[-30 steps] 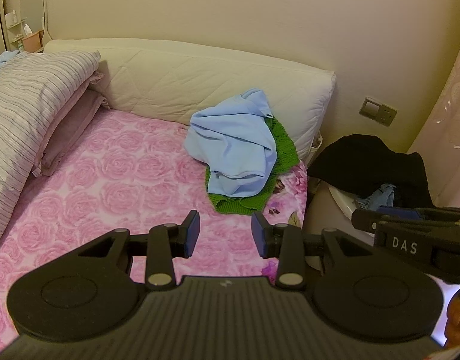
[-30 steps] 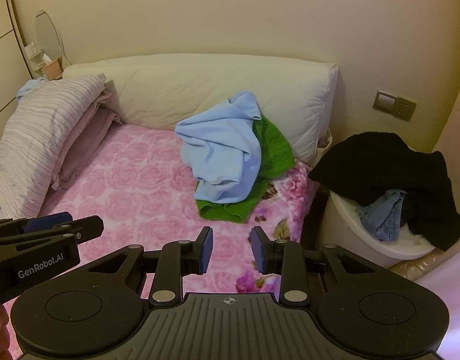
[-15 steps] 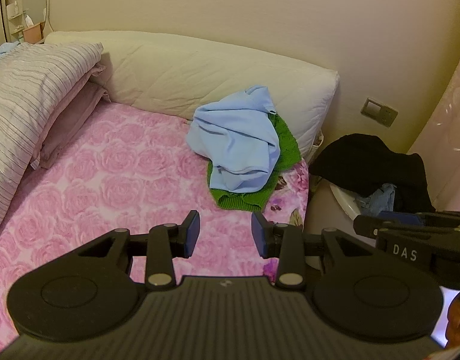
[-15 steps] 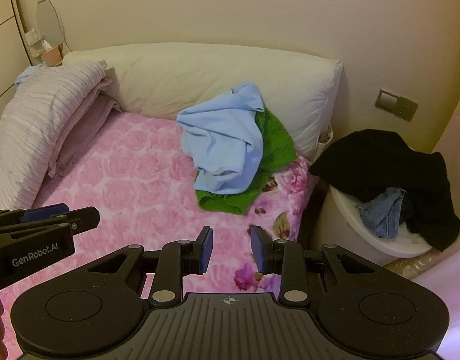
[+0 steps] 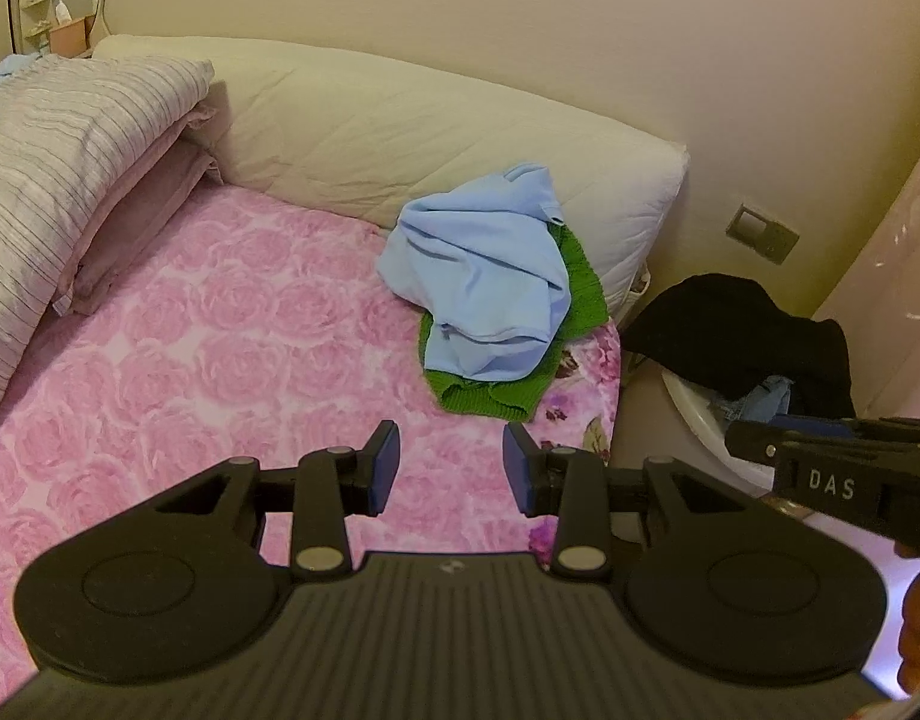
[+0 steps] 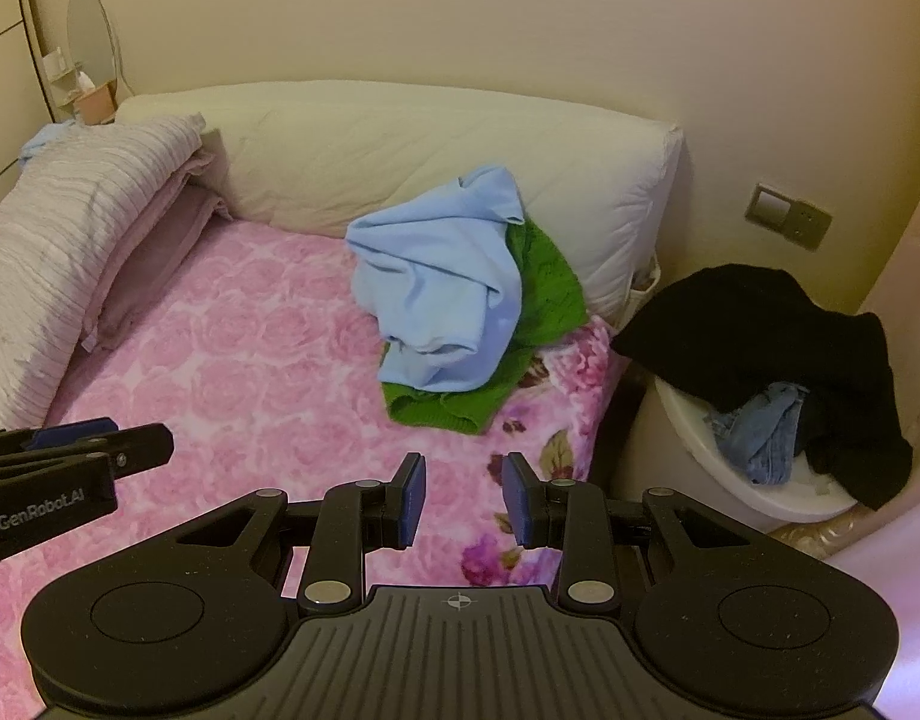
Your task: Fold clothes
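A crumpled light blue garment (image 5: 481, 276) (image 6: 435, 288) lies on top of a green knitted garment (image 5: 490, 393) (image 6: 544, 294) on the pink rose-patterned bed (image 5: 219, 372) (image 6: 237, 360), near its far right corner. My left gripper (image 5: 450, 468) hovers open above the bed, short of the pile, with nothing between its fingers. My right gripper (image 6: 463, 501) is also open and holds nothing, over the bed's right part. Each gripper shows at the edge of the other's view.
A long cream bolster (image 5: 429, 150) (image 6: 429, 150) lines the wall. Striped folded bedding (image 5: 57, 138) (image 6: 69, 228) is stacked at left. Right of the bed, a white basket (image 6: 736, 468) (image 5: 697, 414) holds a black garment (image 6: 760, 324) (image 5: 742, 330) and denim (image 6: 760, 426).
The left wrist view has shifted, so the clothes pile sits a little further right and the bedding shows larger. The right gripper has barely moved. Both jaws keep the same gap.
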Available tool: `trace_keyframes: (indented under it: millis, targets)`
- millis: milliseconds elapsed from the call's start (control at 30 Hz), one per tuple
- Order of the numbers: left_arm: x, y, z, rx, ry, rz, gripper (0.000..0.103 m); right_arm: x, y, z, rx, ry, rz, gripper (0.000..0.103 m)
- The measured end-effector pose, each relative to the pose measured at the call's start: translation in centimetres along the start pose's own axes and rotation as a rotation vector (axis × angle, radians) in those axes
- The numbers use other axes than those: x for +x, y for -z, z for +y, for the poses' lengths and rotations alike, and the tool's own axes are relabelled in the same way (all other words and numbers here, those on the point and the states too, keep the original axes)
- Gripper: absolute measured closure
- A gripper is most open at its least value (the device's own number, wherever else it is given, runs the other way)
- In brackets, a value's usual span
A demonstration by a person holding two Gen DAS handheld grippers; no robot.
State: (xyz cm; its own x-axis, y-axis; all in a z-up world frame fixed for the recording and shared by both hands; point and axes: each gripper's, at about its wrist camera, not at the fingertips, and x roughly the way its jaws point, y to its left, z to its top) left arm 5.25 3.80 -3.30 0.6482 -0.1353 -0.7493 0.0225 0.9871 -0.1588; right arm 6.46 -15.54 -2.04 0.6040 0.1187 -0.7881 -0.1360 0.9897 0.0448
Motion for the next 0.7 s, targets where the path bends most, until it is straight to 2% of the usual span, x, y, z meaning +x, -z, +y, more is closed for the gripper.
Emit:
trace_keyframes:
  millis: [333, 567, 700]
  targets:
    - [2.9, -2.1, -0.3, -0.017, -0.021, 0.011, 0.070, 3.6, -2.5, -2.8, 0.015, -0.060, 0.012, 0.071]
    - [8.4, -4.5, -1.7, -0.057, -0.040, 0.049, 0.070, 8.8, -5.4, -6.0, -0.023, -0.108, 0.034, 0.071]
    - [12.5, -5.9, -2.8, -0.096, -0.022, 0.090, 0.070, 11.8, -7.2, -8.4, -0.032, -0.140, 0.046, 0.071]
